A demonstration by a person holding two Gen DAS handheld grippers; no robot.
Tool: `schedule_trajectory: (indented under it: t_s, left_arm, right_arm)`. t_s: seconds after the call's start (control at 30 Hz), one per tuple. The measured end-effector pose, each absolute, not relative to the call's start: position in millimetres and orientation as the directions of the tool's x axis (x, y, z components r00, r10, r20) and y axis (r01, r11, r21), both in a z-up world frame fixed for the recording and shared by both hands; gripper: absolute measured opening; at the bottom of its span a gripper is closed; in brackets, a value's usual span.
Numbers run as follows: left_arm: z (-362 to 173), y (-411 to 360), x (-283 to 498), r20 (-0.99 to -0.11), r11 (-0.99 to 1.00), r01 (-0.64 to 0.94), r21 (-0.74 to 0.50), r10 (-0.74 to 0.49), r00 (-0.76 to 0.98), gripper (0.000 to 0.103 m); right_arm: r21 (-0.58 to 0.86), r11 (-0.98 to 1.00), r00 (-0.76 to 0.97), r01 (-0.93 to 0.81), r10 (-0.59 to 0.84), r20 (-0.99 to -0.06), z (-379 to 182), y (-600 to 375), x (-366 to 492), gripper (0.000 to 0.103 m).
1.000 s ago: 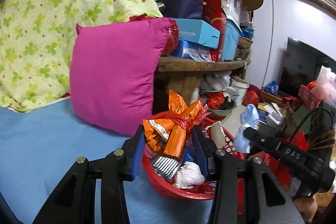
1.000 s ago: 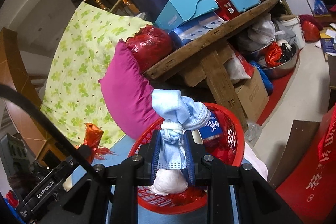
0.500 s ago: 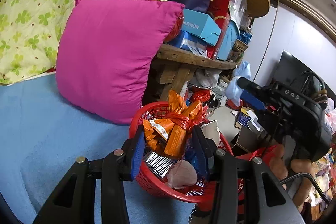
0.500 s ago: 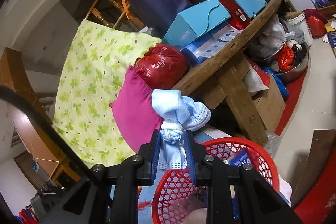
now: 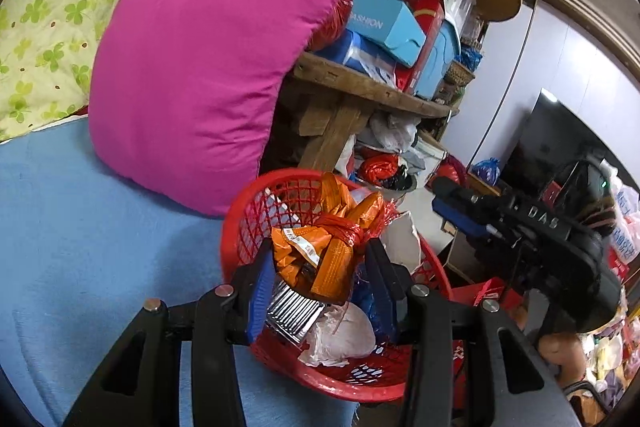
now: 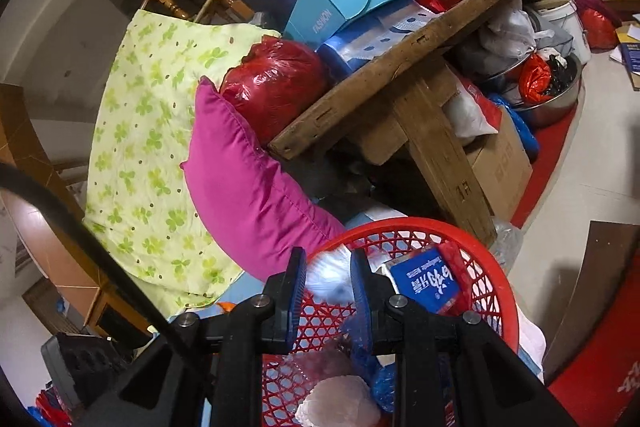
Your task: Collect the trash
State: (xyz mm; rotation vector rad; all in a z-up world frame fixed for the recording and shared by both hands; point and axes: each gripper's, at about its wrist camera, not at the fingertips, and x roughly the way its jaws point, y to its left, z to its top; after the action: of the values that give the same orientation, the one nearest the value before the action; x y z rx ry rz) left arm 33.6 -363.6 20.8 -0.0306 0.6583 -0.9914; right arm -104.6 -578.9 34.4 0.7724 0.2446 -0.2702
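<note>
Because the job is gathering rubbish, my left fingers (image 5: 318, 267) are pinched on an orange wrapper bundle (image 5: 326, 235), knotted round with red plastic, and I hold it right above the red basket (image 5: 248, 211) so it can drop straight in. That basket sits at the edge of the blue blanket (image 5: 100, 247), just beside the pink cushion (image 5: 200, 67), where both hands reach it easily. It already holds crumpled white paper (image 5: 344, 331), a ribbed silver wrapper (image 5: 294, 307) and a blue packet (image 6: 428, 279).

My right fingers (image 6: 327, 259) are drawn close together over the basket's near rim. A pale blue-white blur shows through the narrow gap, and I cannot tell whether it is gripped or simply lies below.

As for writing, the light blue box (image 5: 380, 23) on the wooden desk (image 5: 360, 87) reads "FASHION", and my right tool's body shows "DAS". The blue packet carries bold white Korean lettering that I cannot read from here. A white strip on the orange wrapper has print too small to make out.
</note>
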Motion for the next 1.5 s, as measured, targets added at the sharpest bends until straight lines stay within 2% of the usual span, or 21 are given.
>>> schedule_trajectory:
  t_s: [0.1,0.17,0.27,0.47,0.63,0.8,0.83,0.87,0.9,0.93,1.13,1.23,1.5]
  left_arm:
    - [17,-372,32,-0.517,0.563,0.773,-0.291,-0.773,0.368,0.049]
    - [16,-373,32,-0.519,0.571,0.769,-0.288,-0.768,0.375,0.061]
    - [17,-370,31,-0.51,0.588,0.758,-0.283,-0.762,0.401,0.071]
    - [27,-360,22,-0.496,0.614,0.762,-0.207,-0.737,0.459,0.076]
    - [35,-338,17,-0.511,0.684,0.723,-0.091,-0.655,0.556,0.081]
    - [41,-308,18,-0.514,0.751,0.66,-0.024,-0.576,0.636,0.083]
    - [43,-302,17,-0.514,0.763,0.646,-0.002,-0.555,0.654,0.083]
    - [44,-298,16,-0.514,0.772,0.636,0.014,-0.54,0.667,0.084]
    - [47,-293,13,-0.509,0.78,0.625,0.033,-0.525,0.682,0.084]
    - [49,-290,10,-0.504,0.784,0.619,0.046,-0.517,0.692,0.084]
    - [63,-272,-16,-0.466,0.79,0.597,0.139,-0.48,0.744,0.084]
    - [69,-261,-29,-0.456,0.795,0.586,0.155,-0.469,0.756,0.089]
    - [88,-230,-71,-0.443,0.841,0.513,0.171,-0.399,0.803,0.092]
  right_arm:
    - [0.651,0.683,0.937,0.333,-0.162,-0.309,35,-581,-107,0.026]
    - [0.656,0.677,0.938,0.334,-0.173,-0.299,36,-582,-111,0.026]
    - [0.65,0.678,0.937,0.343,-0.198,-0.288,39,-582,-116,0.026]
    - [0.636,0.694,0.941,0.336,-0.213,-0.264,47,-577,-121,0.026]
    - [0.63,0.709,0.947,0.317,-0.196,-0.255,51,-568,-121,0.026]
    - [0.597,0.731,0.94,0.329,-0.191,-0.284,52,-555,-120,0.026]
    - [0.588,0.736,0.937,0.335,-0.196,-0.288,53,-551,-122,0.03]
    - [0.58,0.74,0.935,0.34,-0.202,-0.291,53,-549,-123,0.043]
    - [0.565,0.746,0.931,0.353,-0.217,-0.295,54,-544,-126,0.056]
    - [0.55,0.75,0.926,0.366,-0.236,-0.295,56,-540,-130,0.079]
    - [0.495,0.771,0.915,0.401,-0.31,-0.258,61,-513,-174,0.079]
    - [0.488,0.771,0.912,0.408,-0.321,-0.256,64,-503,-198,0.079]
    - [0.359,0.808,0.874,0.468,-0.361,-0.326,90,-471,-246,0.079]
